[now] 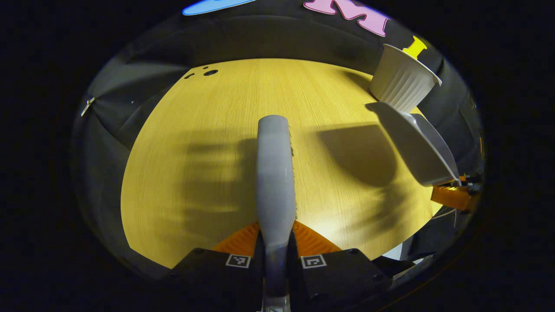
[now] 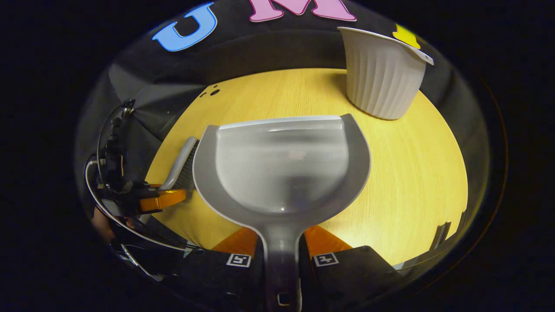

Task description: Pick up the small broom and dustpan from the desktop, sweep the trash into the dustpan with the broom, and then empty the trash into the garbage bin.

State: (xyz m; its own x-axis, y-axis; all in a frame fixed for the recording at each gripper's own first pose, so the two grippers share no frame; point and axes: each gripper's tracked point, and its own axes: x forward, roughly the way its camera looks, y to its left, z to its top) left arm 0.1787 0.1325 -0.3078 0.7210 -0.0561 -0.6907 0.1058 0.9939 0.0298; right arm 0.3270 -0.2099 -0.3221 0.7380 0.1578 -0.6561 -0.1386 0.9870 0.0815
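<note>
1. Left tongs (image 1: 276,242) clamped on the broom (image 1: 274,173) handle, held above the surface (image 1: 208,143).
2. Right tongs (image 2: 279,242) clamped on the dustpan (image 2: 282,169) handle, pan raised, mouth facing forward.
3. Ribbed garbage bin (image 2: 381,78) standing at the surface's far right, just beyond the dustpan.
4. Bristles mostly hidden behind the broom's back; dustpan interior blurred, contents unclear.

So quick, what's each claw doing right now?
Left claw: closed on the broom handle.
Right claw: closed on the dustpan handle.
</note>
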